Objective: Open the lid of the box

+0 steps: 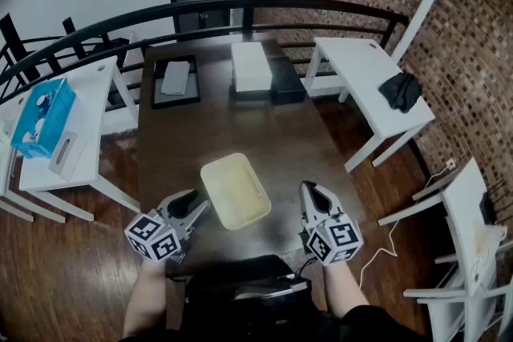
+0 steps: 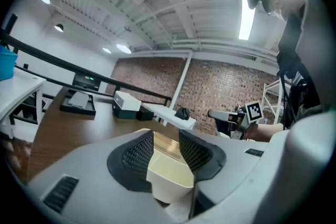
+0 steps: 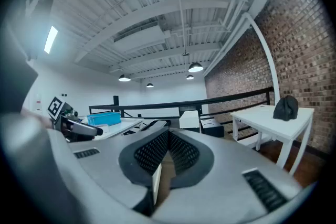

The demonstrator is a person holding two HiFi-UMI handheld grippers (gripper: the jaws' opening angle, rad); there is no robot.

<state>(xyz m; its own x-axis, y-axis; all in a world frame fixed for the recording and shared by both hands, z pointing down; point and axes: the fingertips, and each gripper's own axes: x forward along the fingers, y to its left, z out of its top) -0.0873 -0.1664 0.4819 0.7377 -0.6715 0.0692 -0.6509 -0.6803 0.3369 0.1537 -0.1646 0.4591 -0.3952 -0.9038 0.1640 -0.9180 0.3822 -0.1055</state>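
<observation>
A cream box [image 1: 234,190] with its lid on lies on the brown table [image 1: 184,140], close to the near edge. My left gripper [image 1: 199,209] sits at the box's near left corner. In the left gripper view that gripper [image 2: 165,139] stands open wide, and the box's corner [image 2: 169,176] fills the gap between the pads; I cannot see them squeezing it. My right gripper [image 1: 311,193] rests a little to the right of the box, apart from it. In the right gripper view its pads [image 3: 168,136] meet at the tips with nothing held.
At the table's far end stand a white box [image 1: 251,66] on black cases and a black tray [image 1: 176,80]. White side tables flank the table: the left has a blue bin [image 1: 44,114], the right a black cloth [image 1: 401,90]. A black railing [image 1: 240,6] runs behind.
</observation>
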